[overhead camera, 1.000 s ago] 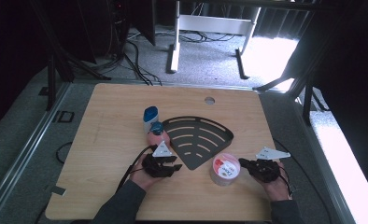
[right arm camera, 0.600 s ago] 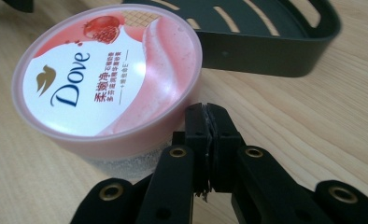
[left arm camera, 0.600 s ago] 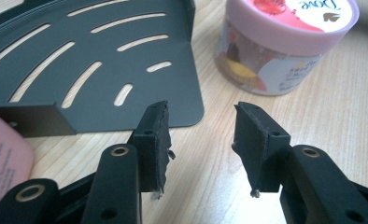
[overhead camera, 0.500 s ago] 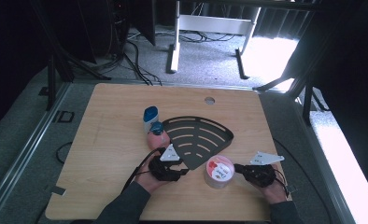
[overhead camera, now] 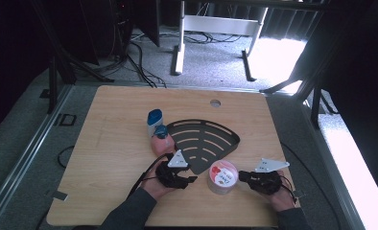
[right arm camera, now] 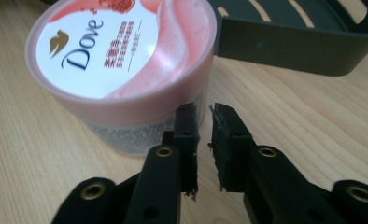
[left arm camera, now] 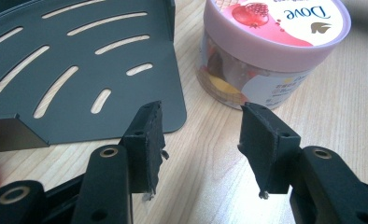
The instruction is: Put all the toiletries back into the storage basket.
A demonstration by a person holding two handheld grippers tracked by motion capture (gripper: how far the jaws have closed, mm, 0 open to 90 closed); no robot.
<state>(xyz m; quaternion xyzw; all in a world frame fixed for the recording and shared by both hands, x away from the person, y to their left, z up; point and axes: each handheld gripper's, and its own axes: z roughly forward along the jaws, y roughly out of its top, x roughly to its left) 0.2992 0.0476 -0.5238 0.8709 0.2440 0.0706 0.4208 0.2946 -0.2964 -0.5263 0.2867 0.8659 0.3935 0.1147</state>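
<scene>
**Jar Flanked, Not Yet Gripped**

The left gripper (left arm camera: pixel 198 135) was found with jaws apart and nothing between them, having just been opening. The right gripper (right arm camera: pixel 204 140) had just parted slightly, a narrow empty gap remaining. The pink-lidded jar (overhead camera: pixel 222 176) stood between both, beside the black slotted rack (overhead camera: pixel 201 139). Placement was judged outstanding.

Light wooden table (overhead camera: pixel 110 143) seen at centre, round hole (overhead camera: pixel 215 103) cut near its 12 o'clock edge. Grey carpet floor (overhead camera: pixel 216 67) laid all around. White desk frame (overhead camera: pixel 216 24) stood at 12 o'clock, black cables (overhead camera: pixel 139 57) trailed toward 11 o'clock. Bright patch of light (overhead camera: pixel 278 57) cast on floor at 1 o'clock. Dark curtains (overhead camera: pixel 14 48) hung at 9 and 3 o'clock. Metal rail (overhead camera: pixel 29 153) run along table's 9 o'clock side.
</scene>
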